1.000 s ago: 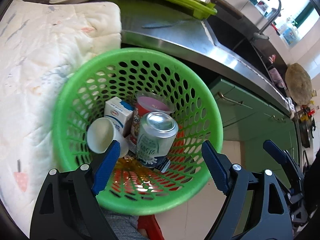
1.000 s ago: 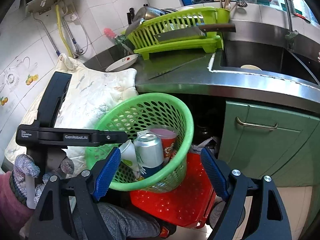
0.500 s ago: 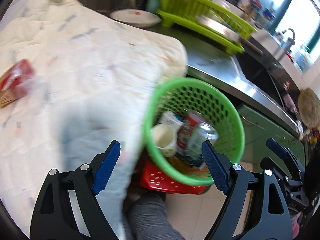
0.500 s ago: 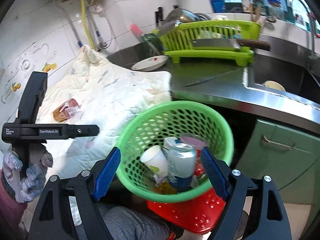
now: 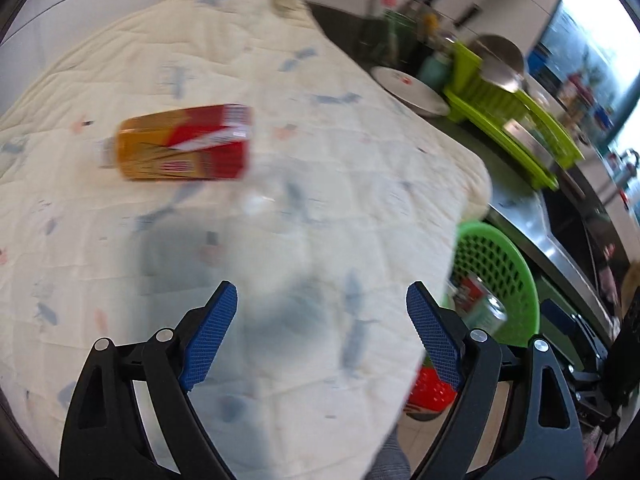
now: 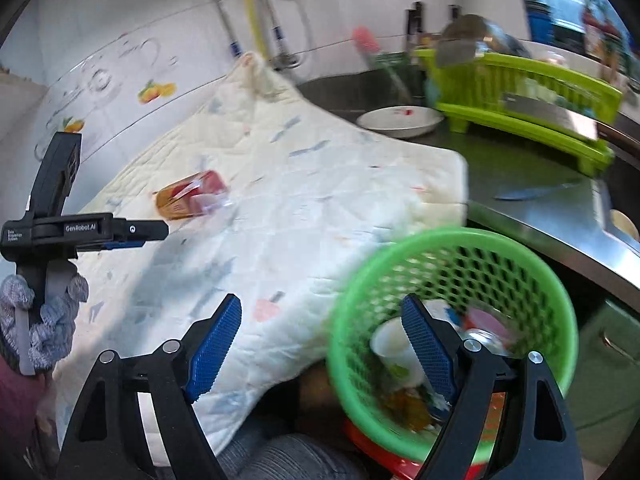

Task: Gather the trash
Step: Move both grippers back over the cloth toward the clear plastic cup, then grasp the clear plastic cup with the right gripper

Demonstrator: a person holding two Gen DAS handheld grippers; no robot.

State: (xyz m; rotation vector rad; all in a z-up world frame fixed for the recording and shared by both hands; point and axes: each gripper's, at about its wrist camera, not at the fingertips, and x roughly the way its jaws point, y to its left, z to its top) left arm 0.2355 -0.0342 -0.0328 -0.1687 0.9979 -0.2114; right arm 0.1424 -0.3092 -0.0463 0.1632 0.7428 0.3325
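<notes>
Left wrist view: the left gripper (image 5: 322, 334) has been swung from over the green basket (image 5: 516, 276) onto the quilt (image 5: 360, 184), jaws just opened wider, nothing between them; one red-and-gold packet (image 5: 184, 144) is left uncollected, probably next.

Right wrist view: the right gripper (image 6: 322, 344) is likewise carried leftward, wide open and empty; one cup (image 6: 390, 338), one can (image 6: 482, 336) counted in the basket.

Red-and-orange snack packet (image 5: 182, 142) flat on quilt; green mesh basket (image 6: 452, 316) holds can, cup, carton.
</notes>
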